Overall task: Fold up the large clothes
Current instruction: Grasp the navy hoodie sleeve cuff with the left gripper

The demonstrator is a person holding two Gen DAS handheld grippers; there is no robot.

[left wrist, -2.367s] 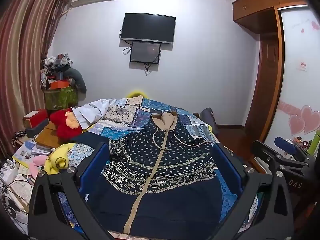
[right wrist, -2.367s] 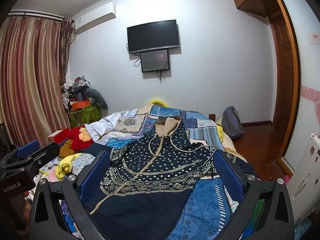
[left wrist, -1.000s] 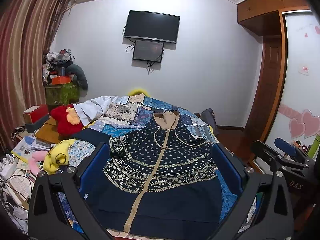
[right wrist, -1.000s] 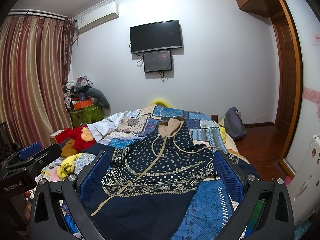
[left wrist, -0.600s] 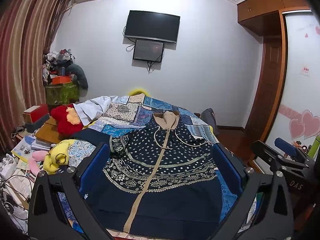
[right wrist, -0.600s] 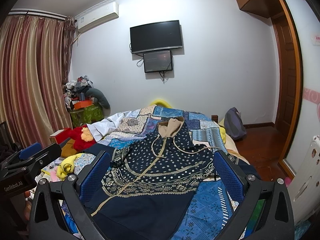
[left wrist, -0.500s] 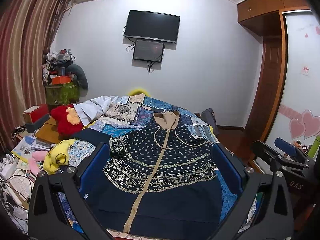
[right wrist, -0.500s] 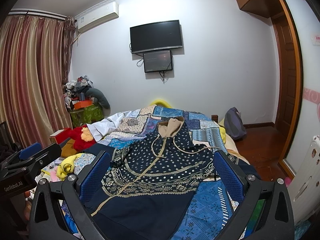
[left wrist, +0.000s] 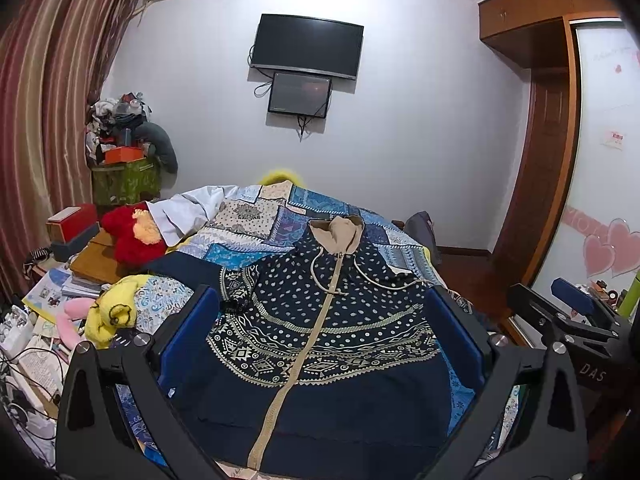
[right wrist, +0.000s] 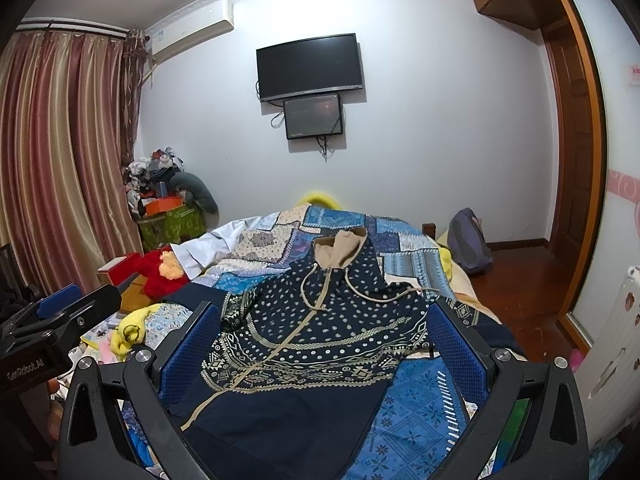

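Nothing moved since earlier frames, left gripper [left wrist: 320, 332] and right gripper [right wrist: 322, 338] fingers spread wide, empty, above hoodie [left wrist: 320, 320].

A bed covered by a blue patchwork quilt [left wrist: 256, 236] is carrying a dark navy zip-up hoodie with white dots, geometric bands and a tan hood [left wrist: 320, 320], which is lying spread flat, front up, hood toward the far wall. A white cloth [left wrist: 188, 212] is lying crumpled on the quilt's far left corner. A yellow plush toy [left wrist: 116, 308] is resting at the bed's left edge.
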